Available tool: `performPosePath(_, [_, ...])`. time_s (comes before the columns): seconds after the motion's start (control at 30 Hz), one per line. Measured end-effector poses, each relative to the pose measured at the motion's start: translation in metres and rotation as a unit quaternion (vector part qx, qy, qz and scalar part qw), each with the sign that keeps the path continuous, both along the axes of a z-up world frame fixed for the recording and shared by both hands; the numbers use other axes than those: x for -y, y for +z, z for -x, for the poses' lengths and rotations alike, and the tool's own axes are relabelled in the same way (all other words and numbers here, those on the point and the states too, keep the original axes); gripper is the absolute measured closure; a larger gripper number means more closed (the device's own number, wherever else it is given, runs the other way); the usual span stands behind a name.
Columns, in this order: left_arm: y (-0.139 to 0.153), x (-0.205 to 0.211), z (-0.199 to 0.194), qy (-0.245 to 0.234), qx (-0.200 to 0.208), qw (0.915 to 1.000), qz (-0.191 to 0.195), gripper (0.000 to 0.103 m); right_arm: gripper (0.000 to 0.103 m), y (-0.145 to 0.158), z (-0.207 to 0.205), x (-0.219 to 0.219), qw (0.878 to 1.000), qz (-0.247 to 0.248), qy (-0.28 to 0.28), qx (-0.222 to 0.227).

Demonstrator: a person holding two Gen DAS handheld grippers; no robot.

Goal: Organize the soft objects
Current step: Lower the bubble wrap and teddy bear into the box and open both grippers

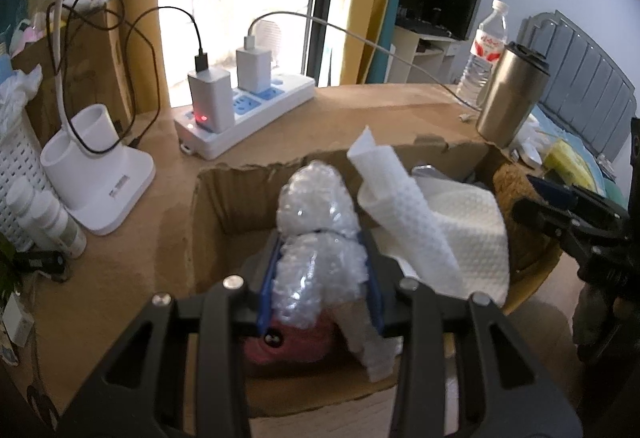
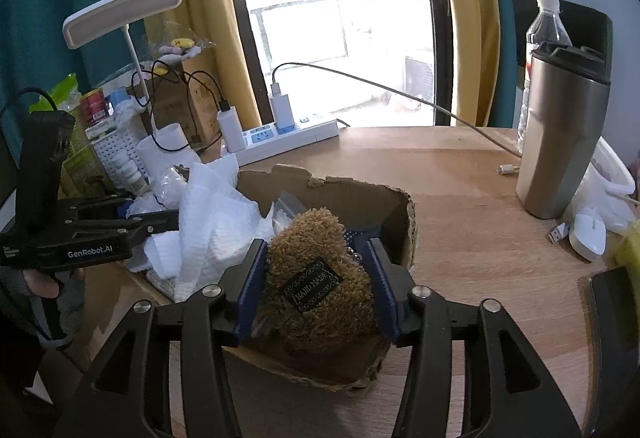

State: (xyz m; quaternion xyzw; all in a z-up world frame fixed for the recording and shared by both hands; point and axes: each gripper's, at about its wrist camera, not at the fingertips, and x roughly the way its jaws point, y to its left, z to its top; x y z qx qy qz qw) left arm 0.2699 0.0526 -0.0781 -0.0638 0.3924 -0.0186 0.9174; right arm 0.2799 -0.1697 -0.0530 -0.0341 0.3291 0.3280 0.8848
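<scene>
An open cardboard box (image 1: 208, 205) stands on the table; it also shows in the right wrist view (image 2: 404, 222). My left gripper (image 1: 320, 238) is shut on a wad of bubble wrap (image 1: 316, 205) and holds it over the box's left part. A pink soft thing (image 1: 296, 346) lies under it in the box. White textured cloths (image 1: 460, 234) fill the box's middle. My right gripper (image 2: 316, 258) is shut on a brown fuzzy plush (image 2: 320, 278) with a black label, over the box's right part. The right gripper shows at the right of the left wrist view (image 1: 532, 193).
A white power strip (image 1: 248, 117) with chargers and cables lies behind the box. A white lamp base (image 1: 96, 173) and small bottles (image 1: 44, 213) stand left. A steel tumbler (image 2: 560, 133), water bottle (image 2: 540, 37) and white mouse (image 2: 590, 234) stand right.
</scene>
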Motion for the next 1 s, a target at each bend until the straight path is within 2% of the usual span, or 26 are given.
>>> performPosePath(0.07, [0.0, 0.001, 0.0, 0.0, 0.001, 1.0, -0.004, 0.061, 0.048, 0.001, 0.0, 0.0, 1.0, 0.0, 0.0, 0.0])
performPosePath(0.13, [0.001, 0.001, 0.002, -0.001, 0.003, 1.0, -0.005, 0.051, 0.048, 0.002, 0.001, 0.0, 1.0, -0.001, -0.003, 0.0])
performPosePath(0.17, [0.002, 0.001, 0.003, -0.001, 0.006, 1.0, -0.004, 0.049, 0.047, 0.003, 0.002, 0.0, 1.0, 0.0, -0.004, 0.0])
performPosePath(1.0, [0.033, 0.006, 0.053, -0.003, 0.051, 0.9987, -0.004, 0.049, 0.046, 0.028, 0.039, 0.002, 1.0, 0.006, -0.016, 0.027])
